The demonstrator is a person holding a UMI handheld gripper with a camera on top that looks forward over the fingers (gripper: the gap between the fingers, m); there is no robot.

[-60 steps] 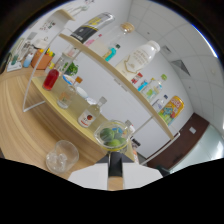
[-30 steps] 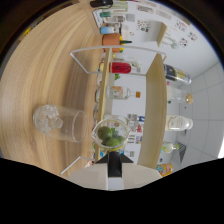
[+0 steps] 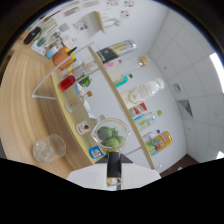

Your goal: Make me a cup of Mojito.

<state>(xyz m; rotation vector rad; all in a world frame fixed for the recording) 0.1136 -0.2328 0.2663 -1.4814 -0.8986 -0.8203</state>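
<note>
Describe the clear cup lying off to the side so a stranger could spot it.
Start at the wooden table, beside the white two-tier shelf. The clear cup lies alone on bare wood, apart from the gripper and its lime-filled glass. It holds no limes.

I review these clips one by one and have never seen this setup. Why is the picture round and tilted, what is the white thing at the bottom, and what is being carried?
It is a fisheye camera riding on a hand-held two-finger gripper, no robot arm; a person tilts it, so the room leans. The white part at the bottom is the gripper itself. A clear glass cup of green limes sits just above it, seemingly gripped, though the fingertips are hidden. Beside it an empty glass stands on the wooden counter. Beyond, shelves hold bottles and jars.
</note>
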